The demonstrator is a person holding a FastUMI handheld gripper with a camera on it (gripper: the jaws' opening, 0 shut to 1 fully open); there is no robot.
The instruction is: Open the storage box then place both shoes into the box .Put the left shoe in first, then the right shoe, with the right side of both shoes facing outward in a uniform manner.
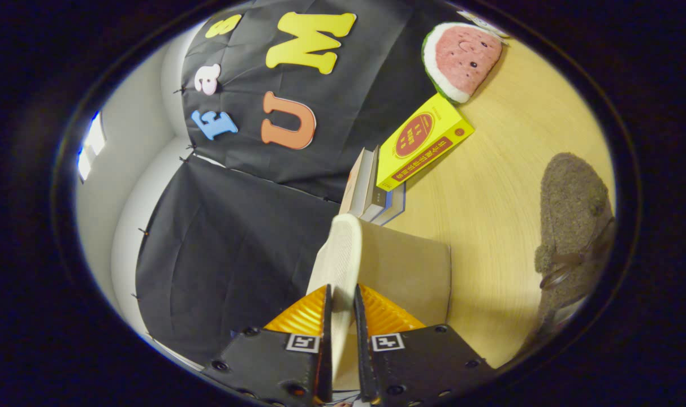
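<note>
The gripper (343, 308) is closest to us, and its two orange fingers (300, 316) squeeze the thin cream sole of a shoe (343, 254) from both sides. The sole stands on its edge and runs up from between the fingers and past their tips. The shoe's tan side (410, 271) faces toward the table. The whole scene looks tipped over, so the table seems to stand up like a wall. The table (507, 186) is light yellow wood with soft lines in it. The other shoe (572, 226) is brown and fuzzy and lies on the wood, well apart from the held shoe. Beyond the fingers sits a stack of books (371, 189) against the black cloth wall (235, 249). A yellow box (425, 141) with red marks leans on top of the books. Farther along the table is a soft toy that looks like a watermelon slice (461, 59). Beside the black cloth there is a white wall (113, 186), and a bright window (91, 144) shines in it.
</note>
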